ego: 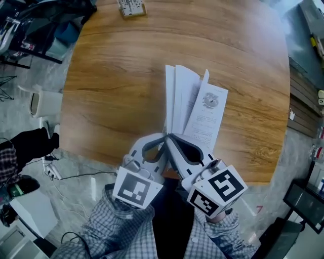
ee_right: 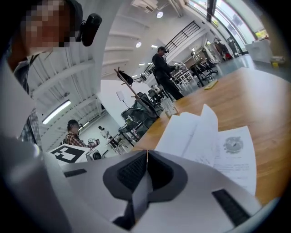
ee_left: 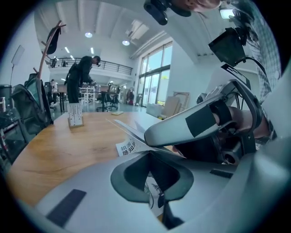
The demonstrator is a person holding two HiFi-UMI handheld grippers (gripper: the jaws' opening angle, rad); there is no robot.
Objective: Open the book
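Observation:
A thin white book (ego: 195,109) lies on the round wooden table (ego: 116,91), several pages fanned upward and a printed page showing at its right. Both grippers meet at its near edge. My left gripper (ego: 163,137) is shut on a printed sheet of the book (ee_left: 129,146), which shows in the gap behind its closed jaws (ee_left: 148,152). My right gripper (ego: 170,136) crosses just above it. In the right gripper view the right gripper (ee_right: 147,152) is shut on a thin page whose edge runs between the jaws, and the open pages (ee_right: 227,150) lie beyond.
A small white rack (ego: 130,7) stands at the table's far edge (ee_left: 75,116). A white bin (ego: 43,102) and cables lie on the floor at the left. A person (ee_right: 163,73) stands far behind the table; another (ee_right: 72,132) sits in the background.

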